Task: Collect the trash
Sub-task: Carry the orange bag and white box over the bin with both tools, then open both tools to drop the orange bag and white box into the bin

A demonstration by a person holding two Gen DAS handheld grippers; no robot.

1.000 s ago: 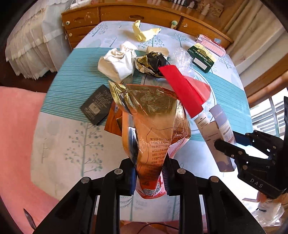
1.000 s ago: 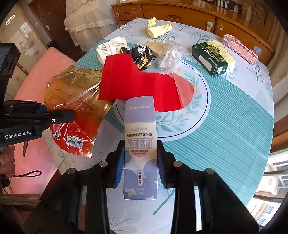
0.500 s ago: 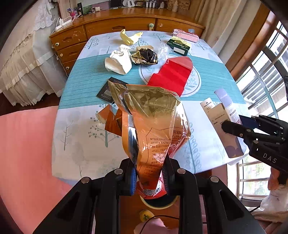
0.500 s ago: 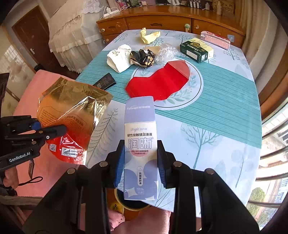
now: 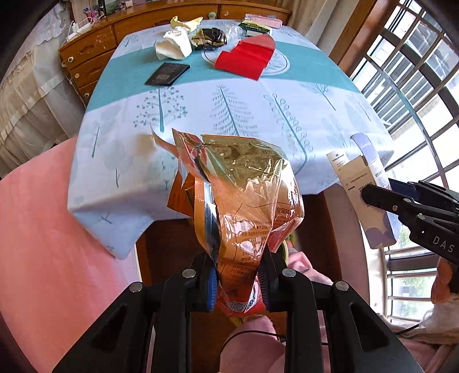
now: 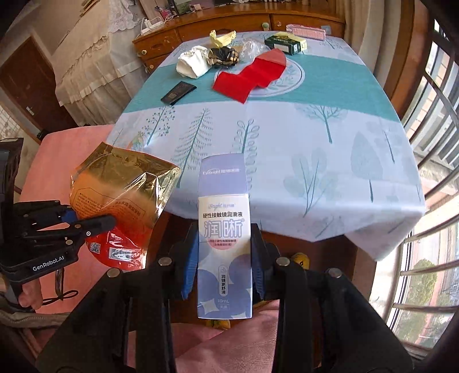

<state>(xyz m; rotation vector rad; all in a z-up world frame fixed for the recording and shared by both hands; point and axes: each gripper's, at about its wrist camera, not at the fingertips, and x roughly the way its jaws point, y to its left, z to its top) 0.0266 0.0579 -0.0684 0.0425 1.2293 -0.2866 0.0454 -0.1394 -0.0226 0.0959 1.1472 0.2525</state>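
Snack bag [image 5: 246, 195]: glossy crinkled foil (gold-orange) | carton [image 6: 224, 238]: smooth matt cardboard | tablecloth [image 6: 315, 137]: printed cloth | dresser [image 6: 229, 24]: polished wood

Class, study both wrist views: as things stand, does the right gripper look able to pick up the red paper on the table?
Probably not yet. The right gripper is shut on the eye-drop box, so its jaws are occupied. The red paper lies uncovered far across the table.

Left gripper [image 5: 236, 282]: we clamp a crinkled gold-and-orange bag [image 5: 243, 195].
Right gripper [image 5: 401, 200]: we pinch a pale box [image 5: 364, 192].
Table [image 5: 258, 114]: red paper [image 5: 246, 57], dark card [image 5: 167, 74], white wad [image 5: 173, 47].
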